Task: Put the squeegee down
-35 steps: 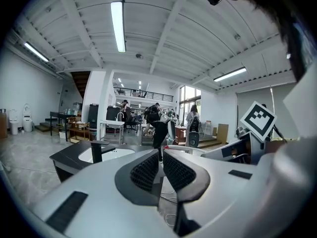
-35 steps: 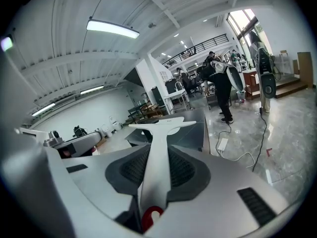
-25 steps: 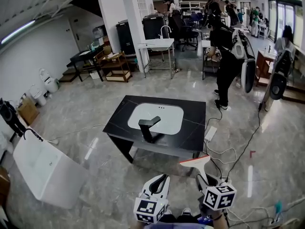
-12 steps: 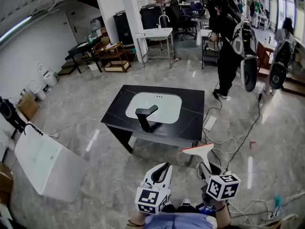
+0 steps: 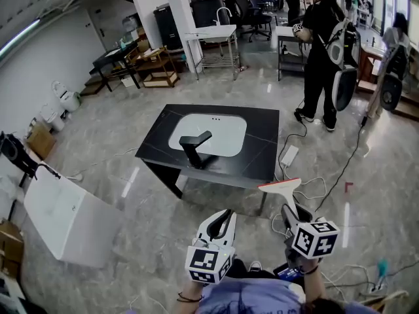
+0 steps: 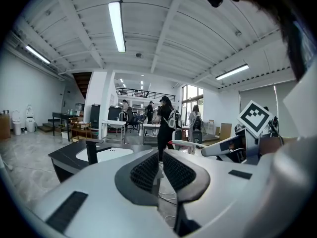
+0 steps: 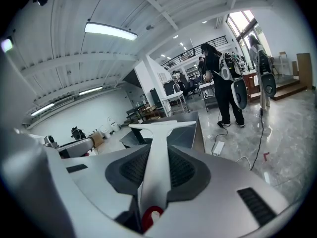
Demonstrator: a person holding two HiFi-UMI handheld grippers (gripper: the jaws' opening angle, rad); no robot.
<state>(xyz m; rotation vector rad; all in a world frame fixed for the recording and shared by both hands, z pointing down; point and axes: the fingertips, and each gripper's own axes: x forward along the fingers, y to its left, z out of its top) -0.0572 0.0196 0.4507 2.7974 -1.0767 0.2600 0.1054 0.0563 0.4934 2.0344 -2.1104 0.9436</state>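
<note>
Squeegee of white plastic, with a wide flat blade head and a slim handle [image 5: 281, 190], sits clamped in the right gripper [image 5: 292, 216]: in the right gripper view the two dark ribbed pads [image 7: 184, 168] press on either side of the handle, a red mark shows at the handle's near end, and the blade head stands up and forward beyond the jaw tips. It is held in the air above the grey polished stone floor [image 5: 131, 241], not resting on anything, with the blade just off the near right corner of the black rectangular table [image 5: 260, 157]. The left gripper [image 5: 222, 217] hangs beside it to the left, apart from the squeegee; in its own view the jaws are drawn together to a thin slit with nothing between them. Each gripper carries a cube with black-and-white square markers, the right one [image 5: 315, 238] and the left one [image 5: 208, 265], close to the person's body. Set into the tabletop is a white rounded basin [image 5: 221, 129], and a black angular faucet [image 5: 195, 148] stands at its near edge. A white power strip [image 5: 289, 155] and loose cables lie on the floor right of the table. A white boxy sink unit [image 5: 62, 218] lies on the floor at far left, and a person in black with a backpack [image 5: 319, 51] stands farther back on the right.
</note>
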